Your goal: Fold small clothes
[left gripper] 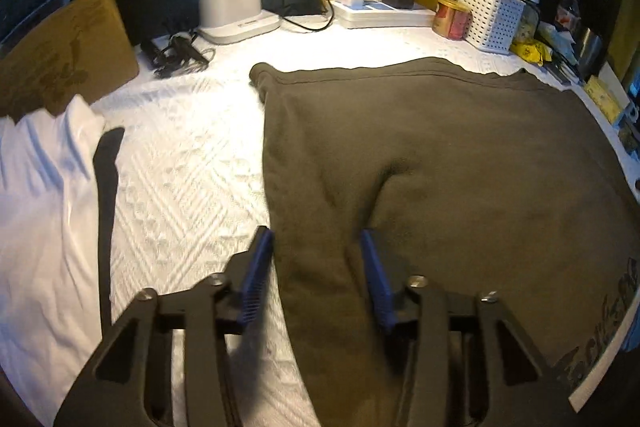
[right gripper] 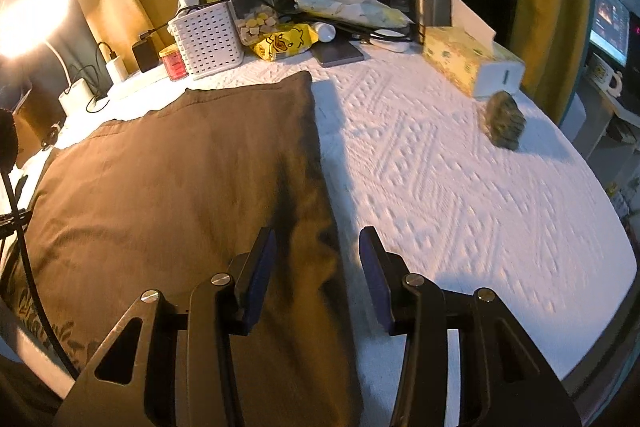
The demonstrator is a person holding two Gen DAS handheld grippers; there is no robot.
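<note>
Olive shirt [left gripper: 460,155] lies flat on our table [left gripper: 180,167], long axis running bottom to top; both grippers' fingers [left gripper: 256,267] [right gripper: 372,267] released, straddling its side edges.

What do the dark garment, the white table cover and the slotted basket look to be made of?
Dark garment: olive-brown knit, probably cotton jersey or fleece; matte, soft creases, stitched hem.
Table cover: white fabric, looks quilted or embossed; raised diamond and zigzag pattern.
Basket: white moulded plastic, likely rigid; even rows of slots, smooth, faintly glossy walls.
</note>
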